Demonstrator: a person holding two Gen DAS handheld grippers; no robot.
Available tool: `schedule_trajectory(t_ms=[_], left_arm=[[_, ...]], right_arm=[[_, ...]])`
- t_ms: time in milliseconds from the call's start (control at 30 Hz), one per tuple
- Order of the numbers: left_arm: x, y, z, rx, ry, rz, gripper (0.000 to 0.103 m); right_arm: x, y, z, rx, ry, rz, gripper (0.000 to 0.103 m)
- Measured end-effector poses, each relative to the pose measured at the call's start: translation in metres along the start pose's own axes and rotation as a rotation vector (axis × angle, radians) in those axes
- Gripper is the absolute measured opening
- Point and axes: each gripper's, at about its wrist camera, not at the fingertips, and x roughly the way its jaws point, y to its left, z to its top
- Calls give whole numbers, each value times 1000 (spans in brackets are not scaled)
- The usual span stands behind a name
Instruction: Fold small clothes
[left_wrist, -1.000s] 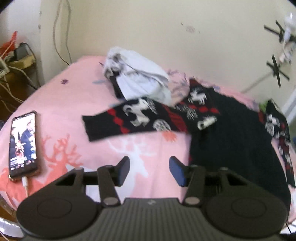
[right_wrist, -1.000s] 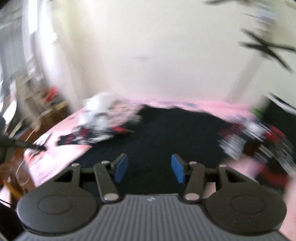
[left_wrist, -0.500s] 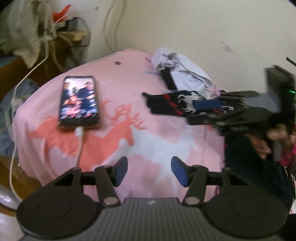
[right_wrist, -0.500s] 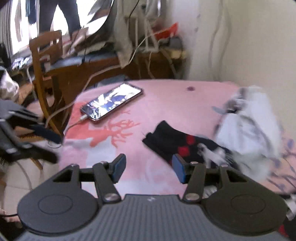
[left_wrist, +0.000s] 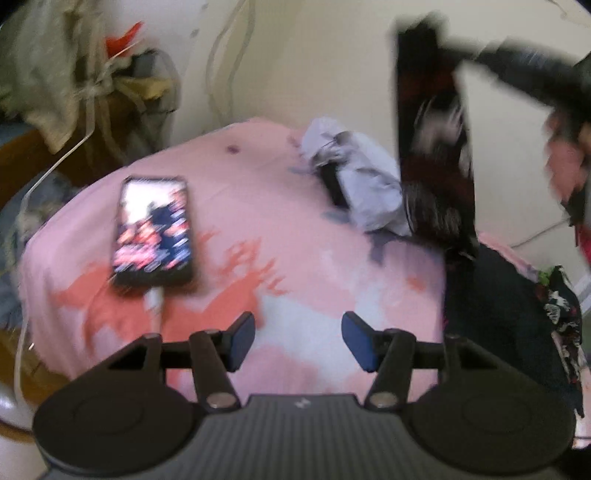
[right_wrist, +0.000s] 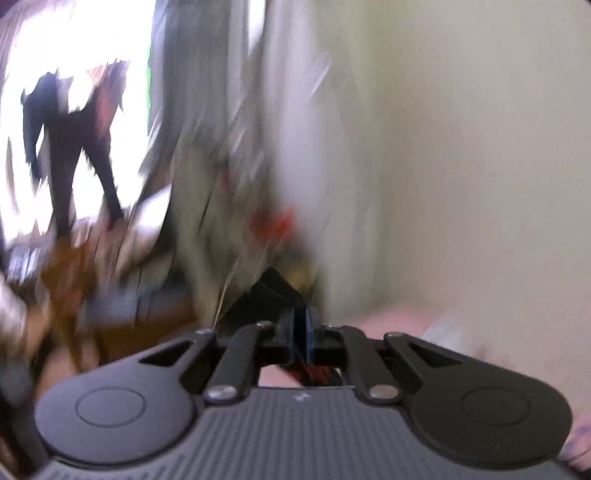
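Observation:
A black, red and white patterned sock (left_wrist: 436, 147) hangs in the air over the back right of the pink cloth-covered table (left_wrist: 258, 229). My right gripper (right_wrist: 302, 325) is shut on its black cuff (right_wrist: 273, 295); in the left wrist view that gripper (left_wrist: 454, 55) shows blurred at the sock's top. My left gripper (left_wrist: 298, 338) is open and empty, low over the table's front. A white crumpled garment (left_wrist: 354, 181) lies at the back. A black garment (left_wrist: 495, 295) lies at the right.
A phone (left_wrist: 153, 229) with a lit screen and a white cable lies on the left of the table. A patterned garment (left_wrist: 561, 310) lies at the far right edge. Cluttered furniture (left_wrist: 74, 92) and a cream wall stand behind. The right wrist view is heavily blurred.
My right gripper has shut on the patterned sock and lifted it off the table; it now hangs upright. My left gripper stays open near the front.

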Motion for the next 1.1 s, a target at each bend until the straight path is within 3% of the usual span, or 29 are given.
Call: schedule_trajectory(t_ms=[100, 200, 267, 333, 467, 567, 600, 700, 800, 867, 967, 1033, 1100], left_arm=[[13, -28, 17, 48, -22, -56, 53], [30, -66, 37, 105, -44, -115, 55], [45, -96, 51, 147, -47, -162, 56], [68, -142, 66, 216, -22, -260, 56], [120, -232, 78, 352, 28, -407, 56], [173, -276, 82, 337, 76, -486, 56], [194, -288, 84, 324, 66, -475, 56], [249, -305, 89, 261, 22, -319, 49], [276, -294, 95, 208, -71, -65, 36], [277, -282, 93, 219, -122, 39, 36], [273, -271, 79, 264, -55, 10, 42], [264, -268, 67, 302, 17, -73, 59], [246, -262, 50, 355, 86, -200, 62]], right_arm=[[-65, -57, 44, 111, -160, -103, 0], [-115, -105, 51, 188, -235, -225, 0], [-141, -137, 46, 260, -259, -286, 0], [-160, -162, 39, 337, -267, -322, 0], [-168, -186, 30, 402, -262, -339, 0], [-165, -186, 32, 401, -260, -316, 0], [-164, -190, 33, 401, -261, -304, 0], [-174, -189, 26, 406, -288, -275, 0], [-199, -195, 12, 404, -347, -293, 0], [-214, -206, -9, 435, -372, -329, 0], [-232, -228, -55, 473, -365, -421, 0], [-240, -247, -89, 539, -343, -448, 0], [-247, -263, -118, 621, -324, -453, 0]])
